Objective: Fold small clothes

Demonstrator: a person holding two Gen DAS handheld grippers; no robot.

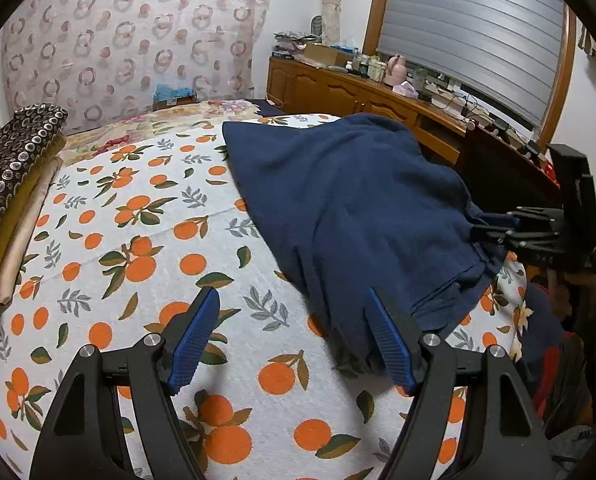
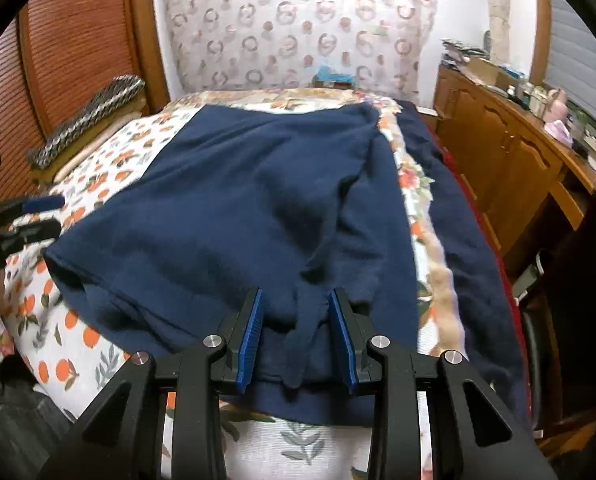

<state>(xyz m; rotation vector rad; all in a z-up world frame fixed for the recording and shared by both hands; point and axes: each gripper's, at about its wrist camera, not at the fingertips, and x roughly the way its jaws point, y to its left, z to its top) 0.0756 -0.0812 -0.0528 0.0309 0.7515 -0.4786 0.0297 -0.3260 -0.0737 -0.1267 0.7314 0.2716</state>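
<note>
Blue cloth (image 2: 238, 200) lies flat on orange-print bed cover (image 1: 146, 240), from middle to 3 o'clock in left view. Soft, floppy, light. Best to take it by edge or corner. Left claw (image 1: 298, 344) wide, empty. Right claw (image 2: 298, 340) half open, fold between pads, not pinched.

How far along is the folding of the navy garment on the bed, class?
Done: three folded cloths sit stacked at the bed's left edge. In hand: the navy garment lies spread and rumpled on the orange-print cover; a fold of its hem stands between the right gripper fingers, which look slightly apart. The left gripper is open beside the garment, holding nothing. Left: no neat fold shows yet.
</note>
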